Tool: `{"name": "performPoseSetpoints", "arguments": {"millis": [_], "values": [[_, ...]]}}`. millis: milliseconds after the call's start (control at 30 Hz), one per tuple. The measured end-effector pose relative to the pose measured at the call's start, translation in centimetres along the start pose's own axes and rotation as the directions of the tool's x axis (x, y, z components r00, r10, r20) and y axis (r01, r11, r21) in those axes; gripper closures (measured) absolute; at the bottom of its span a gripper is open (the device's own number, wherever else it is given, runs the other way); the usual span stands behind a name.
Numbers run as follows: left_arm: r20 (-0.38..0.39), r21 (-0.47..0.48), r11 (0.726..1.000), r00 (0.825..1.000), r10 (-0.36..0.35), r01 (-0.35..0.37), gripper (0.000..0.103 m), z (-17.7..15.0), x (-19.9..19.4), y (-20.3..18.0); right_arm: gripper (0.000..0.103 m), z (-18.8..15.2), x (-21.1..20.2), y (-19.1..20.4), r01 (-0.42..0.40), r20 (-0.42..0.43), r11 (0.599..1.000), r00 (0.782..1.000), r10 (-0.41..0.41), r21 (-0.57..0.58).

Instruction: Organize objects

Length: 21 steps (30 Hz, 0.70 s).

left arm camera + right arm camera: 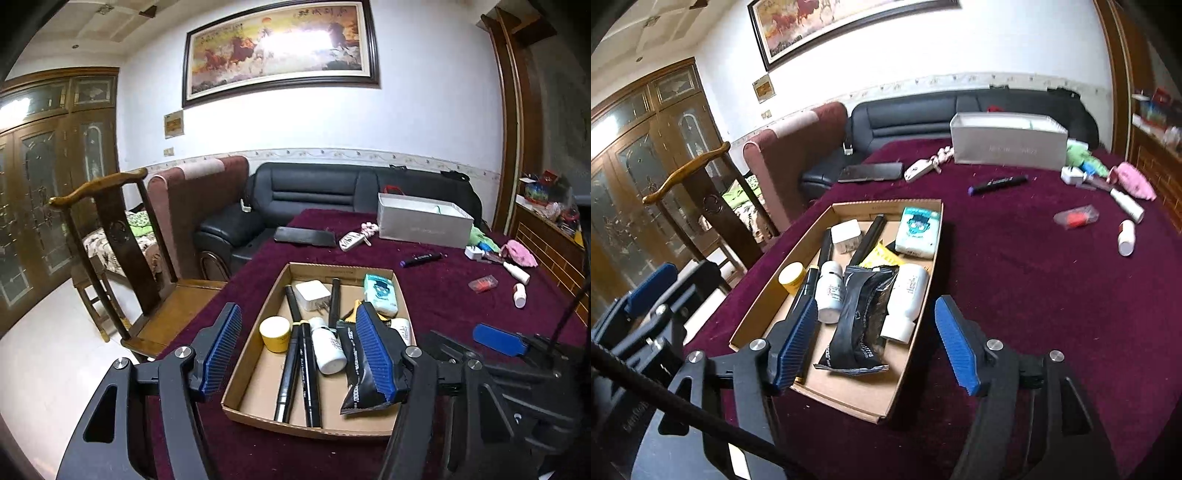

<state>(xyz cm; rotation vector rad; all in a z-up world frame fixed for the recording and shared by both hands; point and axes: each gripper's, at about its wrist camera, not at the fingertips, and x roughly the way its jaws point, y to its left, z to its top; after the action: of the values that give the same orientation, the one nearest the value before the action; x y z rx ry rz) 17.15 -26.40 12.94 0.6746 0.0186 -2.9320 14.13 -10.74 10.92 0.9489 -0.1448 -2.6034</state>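
Note:
A shallow cardboard tray [258, 373] [908, 373] sits on the maroon tablecloth and holds black pens, a white charger [312, 294], a yellow jar [275, 333], a white bottle [327, 347], a black pouch [864, 317], a tissue pack [919, 230] and a white tube [907, 295]. My left gripper [301, 354] is open and empty over the tray's near end. My right gripper [881, 345] is open and empty, also over the tray's near end. Loose on the cloth lie a black marker [997, 184], a red item in clear wrap [1075, 217] and small white bottles [1126, 238].
A grey box [423, 221] stands at the table's far side, with a black wallet [304, 236], a key pouch [352, 240], a white plug [474, 252] and a pink cloth [521, 253] nearby. A wooden chair [122, 236] stands left of the table. A black sofa [314, 188] is behind.

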Motion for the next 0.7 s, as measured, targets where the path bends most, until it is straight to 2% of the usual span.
{"name": "performPoseSetpoints", "arguments": {"millis": [67, 133, 167, 200, 533, 700], "values": [[0.007, -0.011, 1.000, 1.000, 0.018, -0.018, 0.043, 0.0, -0.3, 0.1, 0.032, -0.2, -0.2, 0.0, 0.005, 0.009, 1.000, 1.000, -0.005, -0.006], [0.012, -0.017, 0.999, 1.000, 0.029, -0.028, 0.037, 0.0, -0.4, 0.2, 0.027, -0.3, -0.3, 0.0, 0.003, 0.012, 1.000, 1.000, -0.002, -0.012], [0.015, -0.019, 0.999, 0.999, 0.032, -0.032, 0.029, 0.0, -0.5, 0.1, 0.027, -0.4, -0.4, 0.1, 0.000, 0.012, 1.000, 1.000, 0.001, -0.014], [0.019, -0.019, 0.999, 0.999, 0.037, -0.037, 0.026, 0.0, -0.7, 0.0, 0.026, -0.5, -0.4, 0.1, -0.003, 0.013, 1.000, 1.000, 0.003, -0.015], [0.021, -0.007, 0.998, 0.997, 0.070, -0.070, 0.024, -0.3, -0.7, -0.7, 0.026, -1.2, -0.3, -0.1, 0.005, 0.015, 1.000, 1.000, -0.004, -0.028], [0.007, -0.030, 0.990, 0.990, 0.138, -0.137, 0.022, -0.5, -0.6, -0.6, 0.025, -1.5, 0.0, 0.0, 0.009, 0.011, 0.999, 1.000, -0.008, -0.036]]}}
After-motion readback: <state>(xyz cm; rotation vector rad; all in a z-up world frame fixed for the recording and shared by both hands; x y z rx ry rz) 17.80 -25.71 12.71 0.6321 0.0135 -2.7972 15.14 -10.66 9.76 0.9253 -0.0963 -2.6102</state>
